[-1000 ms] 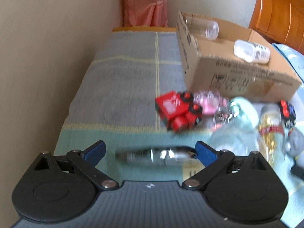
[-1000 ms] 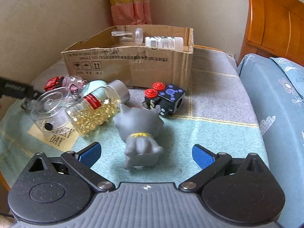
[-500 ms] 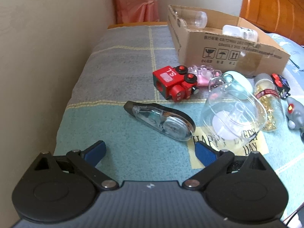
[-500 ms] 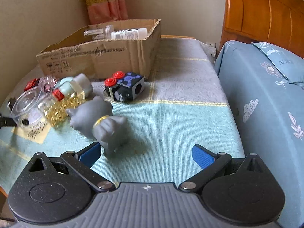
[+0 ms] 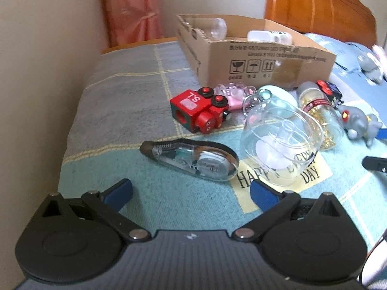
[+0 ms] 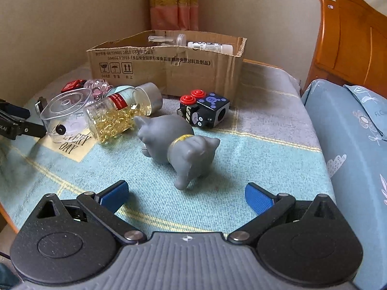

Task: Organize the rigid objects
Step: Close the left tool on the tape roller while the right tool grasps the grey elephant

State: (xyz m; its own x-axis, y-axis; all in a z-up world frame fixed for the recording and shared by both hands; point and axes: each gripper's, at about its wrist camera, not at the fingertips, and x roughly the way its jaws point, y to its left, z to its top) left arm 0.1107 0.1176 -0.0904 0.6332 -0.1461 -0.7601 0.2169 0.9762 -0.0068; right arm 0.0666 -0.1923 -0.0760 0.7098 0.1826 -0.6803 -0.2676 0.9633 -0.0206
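Left gripper hovering released, facing tape dispenser lying mid-frame. Right gripper gaping before grey toy, centre frame. Advising closing across toy's narrow body, then lifting toward box, upper centre.

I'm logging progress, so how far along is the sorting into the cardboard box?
Done: a clear plastic jar and a white labelled bottle lie in the brown cardboard box. In hand: nothing; the left gripper and right gripper are open. Left: grey toy figure, black cube toy, red cube toy, correction tape dispenser.
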